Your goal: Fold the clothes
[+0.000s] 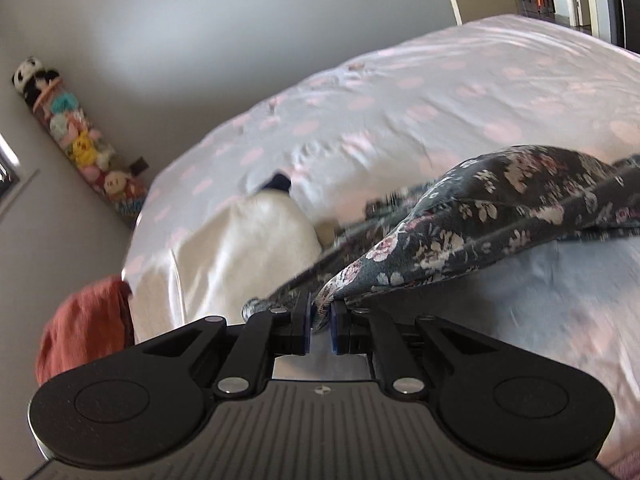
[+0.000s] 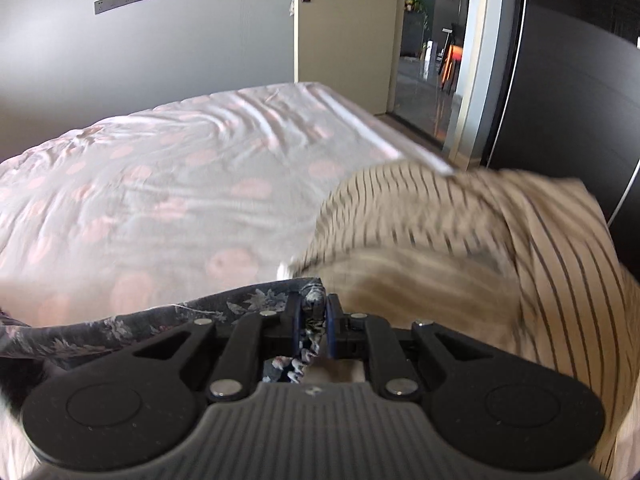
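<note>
Over the pink-dotted bed, one dark floral garment hangs stretched between two grippers. Both the left gripper and the right gripper have their jaws nearly closed, each pinching an edge of that cloth. This looks like the spreading step before a fold; next it likely needs laying flat on bare bedding. Also visible: one striped beige garment, one white item, one rust-red cloth.
</note>
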`<state>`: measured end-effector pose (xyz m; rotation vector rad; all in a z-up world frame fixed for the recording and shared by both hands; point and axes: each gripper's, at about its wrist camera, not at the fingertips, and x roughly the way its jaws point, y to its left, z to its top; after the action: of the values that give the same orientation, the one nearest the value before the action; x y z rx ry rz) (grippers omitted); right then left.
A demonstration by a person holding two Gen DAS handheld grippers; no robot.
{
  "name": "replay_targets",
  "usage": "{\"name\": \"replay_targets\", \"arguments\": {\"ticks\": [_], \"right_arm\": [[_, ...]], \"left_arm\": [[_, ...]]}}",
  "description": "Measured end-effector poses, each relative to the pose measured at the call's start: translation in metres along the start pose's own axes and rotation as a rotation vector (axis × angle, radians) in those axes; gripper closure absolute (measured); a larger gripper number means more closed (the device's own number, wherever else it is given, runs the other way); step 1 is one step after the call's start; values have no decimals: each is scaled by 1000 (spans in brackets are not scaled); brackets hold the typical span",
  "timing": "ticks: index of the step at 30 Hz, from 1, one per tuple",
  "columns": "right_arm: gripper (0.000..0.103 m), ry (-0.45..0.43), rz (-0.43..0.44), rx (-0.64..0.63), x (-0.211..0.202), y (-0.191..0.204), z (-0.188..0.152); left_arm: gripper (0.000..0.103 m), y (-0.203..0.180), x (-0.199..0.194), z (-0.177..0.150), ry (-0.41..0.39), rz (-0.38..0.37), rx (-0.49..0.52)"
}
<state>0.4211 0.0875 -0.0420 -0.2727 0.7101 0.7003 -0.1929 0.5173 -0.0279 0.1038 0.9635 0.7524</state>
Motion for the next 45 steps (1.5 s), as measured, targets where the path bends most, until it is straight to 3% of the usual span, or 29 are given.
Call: {"name": "replay_targets", "arguments": {"ticks": [7,12,15,18,21,24,34,39,42,45], "right_arm": [[89,133,85,8,-37,-12,-67],[89,205,141,13,-51,-20,-103],[89,287,180,-12,-53,-22,-121],[84,324,203,-8,-59,-29,-133],[63,310,199,12,-67,-40,-136],[62,306,174,68,-66,-54,-136],[58,375,167,339,4,-69,-168],[60,381,206,403,16,-66,-178],[83,385,194,401,14,-62,-176],[87,314,170,364,-6,-60,-156]], "left_arm": [[95,-10,15,-58,117,-8,36],[93,-18,27,-73,201,16,59],[90,-10,26,-77,229,-15,24],[84,-1,13,-78,211,-40,-17],[74,5,-4,-73,164,-51,-60],[64,2,-15,-61,112,-46,-88],[61,-69,-8,-9,40,-112,16],[60,-103,18,-1,13,-121,-27],[61,-116,35,-5,19,-118,-68],[61,-124,50,-11,31,-103,-94]]}}
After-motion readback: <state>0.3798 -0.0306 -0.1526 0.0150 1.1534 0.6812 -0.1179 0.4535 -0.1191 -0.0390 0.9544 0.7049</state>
